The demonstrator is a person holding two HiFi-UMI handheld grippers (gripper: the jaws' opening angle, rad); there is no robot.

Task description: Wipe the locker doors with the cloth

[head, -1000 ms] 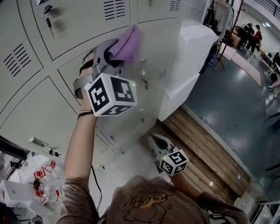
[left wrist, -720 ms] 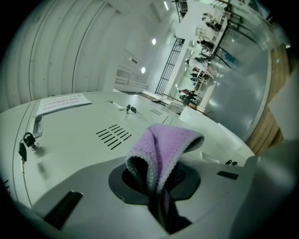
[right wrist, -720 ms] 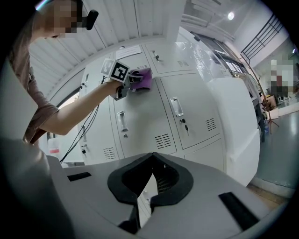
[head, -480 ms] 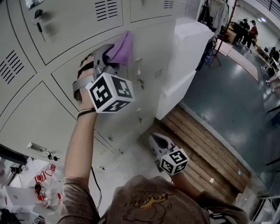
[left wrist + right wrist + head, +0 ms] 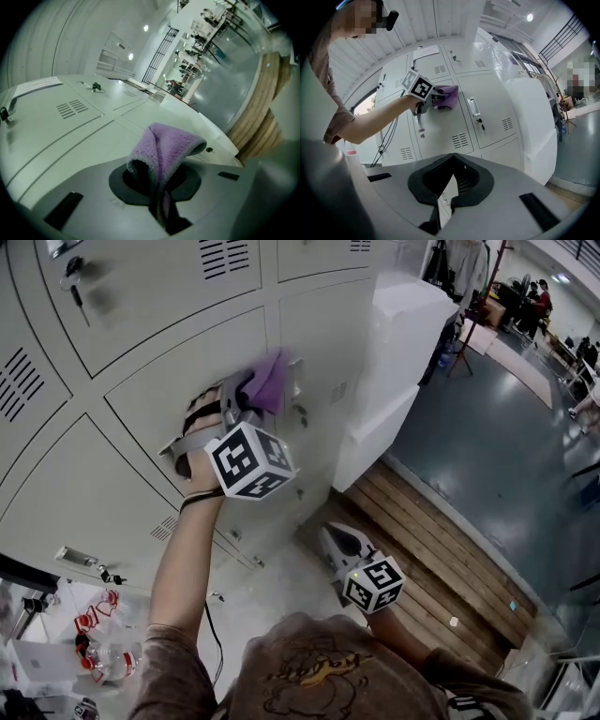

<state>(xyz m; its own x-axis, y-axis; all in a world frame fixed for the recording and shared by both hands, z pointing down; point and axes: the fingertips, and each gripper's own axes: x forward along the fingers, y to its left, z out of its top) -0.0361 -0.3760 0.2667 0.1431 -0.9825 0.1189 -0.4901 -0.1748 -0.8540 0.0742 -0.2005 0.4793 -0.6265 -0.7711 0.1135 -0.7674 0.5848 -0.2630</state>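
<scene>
Wiping step in hand: left gripper clamped on the purple cloth, held against a locker door. Right gripper closed, empty, low. Next probably calls for sweeping across the panel with steady pressure.

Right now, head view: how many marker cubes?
2. One cube rides the left tool, up at the locker door with the purple cloth; the other cube rides the right tool, low near the wooden boards. None seems hidden.
</scene>
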